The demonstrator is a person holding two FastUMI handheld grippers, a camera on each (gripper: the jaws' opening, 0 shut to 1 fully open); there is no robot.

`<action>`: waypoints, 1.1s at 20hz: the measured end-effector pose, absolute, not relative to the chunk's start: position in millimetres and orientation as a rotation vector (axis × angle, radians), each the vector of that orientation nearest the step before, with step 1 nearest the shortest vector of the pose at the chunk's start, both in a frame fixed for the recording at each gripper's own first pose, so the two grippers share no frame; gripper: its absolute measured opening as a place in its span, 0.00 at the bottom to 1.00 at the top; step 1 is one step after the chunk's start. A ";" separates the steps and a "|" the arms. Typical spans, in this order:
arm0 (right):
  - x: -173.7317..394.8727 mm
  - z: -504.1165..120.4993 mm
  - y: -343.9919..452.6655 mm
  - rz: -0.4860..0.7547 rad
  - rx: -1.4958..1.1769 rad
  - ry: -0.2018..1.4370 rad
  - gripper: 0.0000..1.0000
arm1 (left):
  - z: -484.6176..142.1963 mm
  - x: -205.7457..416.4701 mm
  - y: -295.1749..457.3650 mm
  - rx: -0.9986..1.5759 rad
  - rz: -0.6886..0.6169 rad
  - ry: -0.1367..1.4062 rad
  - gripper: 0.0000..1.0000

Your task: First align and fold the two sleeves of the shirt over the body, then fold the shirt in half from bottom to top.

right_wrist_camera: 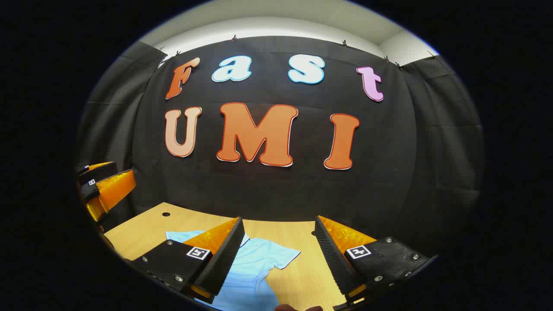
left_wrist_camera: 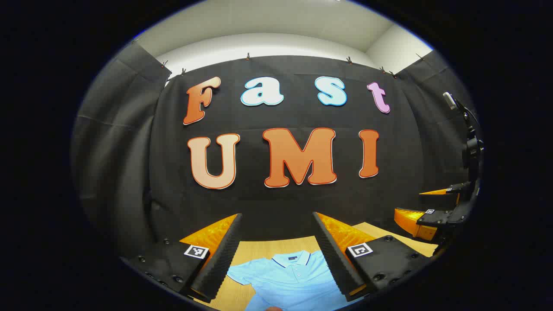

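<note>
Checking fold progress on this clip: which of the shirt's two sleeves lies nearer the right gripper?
The sleeve spread on the table between the right gripper's open fingers. The other sleeve lies across the collar, beside the left gripper.

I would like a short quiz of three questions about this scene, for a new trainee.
1. True or false: the left claw is open.
2. The shirt lies on: A) the floor, B) the table, C) a chair.
3. Fill in: the sleeve seen in the right gripper view lies ____ on the table, not yet folded over the body.

Key: 1 true; 2 B; 3 spread out. The right claw is open too, above the shirt and holding nothing.
</note>
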State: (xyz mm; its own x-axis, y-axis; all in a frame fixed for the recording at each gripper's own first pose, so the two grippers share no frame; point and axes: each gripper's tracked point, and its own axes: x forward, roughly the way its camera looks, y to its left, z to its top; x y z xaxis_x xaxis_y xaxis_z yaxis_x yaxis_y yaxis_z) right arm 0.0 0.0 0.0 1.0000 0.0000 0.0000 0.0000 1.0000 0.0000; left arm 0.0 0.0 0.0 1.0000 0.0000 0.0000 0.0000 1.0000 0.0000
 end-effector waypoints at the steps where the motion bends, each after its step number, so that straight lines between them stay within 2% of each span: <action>1: 0.5 1.3 1.5 0.004 -0.001 -0.004 0.99 | -1.0 1.2 1.5 0.000 0.006 -0.001 0.99; 7: 12.2 0.7 10.5 0.030 0.011 0.006 0.99 | 0.3 6.8 7.6 0.022 0.024 -0.006 1.00; 15: 19.1 -5.3 5.2 0.005 0.016 0.055 0.99 | -3.2 3.5 15.0 -0.007 0.011 -0.007 1.00; 22: 52.3 -29.0 -12.5 -0.011 0.000 0.141 0.99 | 3.6 2.3 32.3 -0.007 0.060 -0.014 1.00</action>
